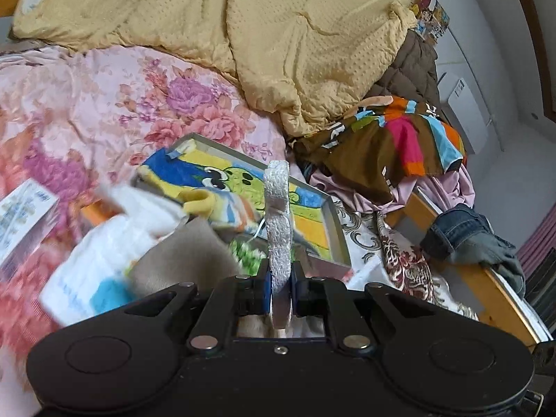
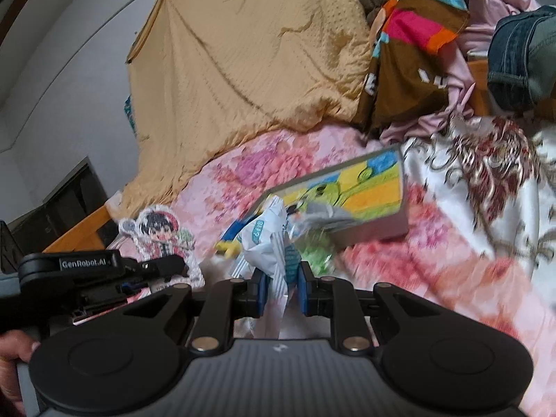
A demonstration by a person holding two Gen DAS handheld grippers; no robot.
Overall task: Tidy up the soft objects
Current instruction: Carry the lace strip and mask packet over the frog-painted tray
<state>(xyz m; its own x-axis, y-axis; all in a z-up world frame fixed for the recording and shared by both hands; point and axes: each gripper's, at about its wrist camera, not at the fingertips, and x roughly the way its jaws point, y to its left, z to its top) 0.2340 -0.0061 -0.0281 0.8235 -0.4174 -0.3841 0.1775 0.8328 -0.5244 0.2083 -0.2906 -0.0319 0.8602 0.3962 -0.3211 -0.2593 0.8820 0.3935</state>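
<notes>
My left gripper (image 1: 280, 288) is shut on the edge of a flat white foam-edged cushion (image 1: 278, 222), held upright above the bed. In the right wrist view the same cushion shows its printed cartoon-boy face (image 2: 160, 239) beside the left gripper's body. My right gripper (image 2: 281, 288) is shut on a white plastic bag with blue print (image 2: 271, 243); the bag also shows blurred in the left wrist view (image 1: 104, 253). A grey box (image 1: 333, 215) lined with a colourful cartoon towel (image 1: 222, 180) lies on the bed ahead of both grippers. The box also shows in the right wrist view (image 2: 368, 229).
A floral pink bedspread (image 1: 104, 104) covers the bed. A yellow quilt (image 1: 278, 34) is heaped at the back. A striped brown garment (image 1: 392, 139), pink clothes (image 1: 448, 184) and jeans (image 1: 469, 232) lie along the wooden bed rail (image 1: 486, 288). A printed packet (image 1: 24, 219) lies at left.
</notes>
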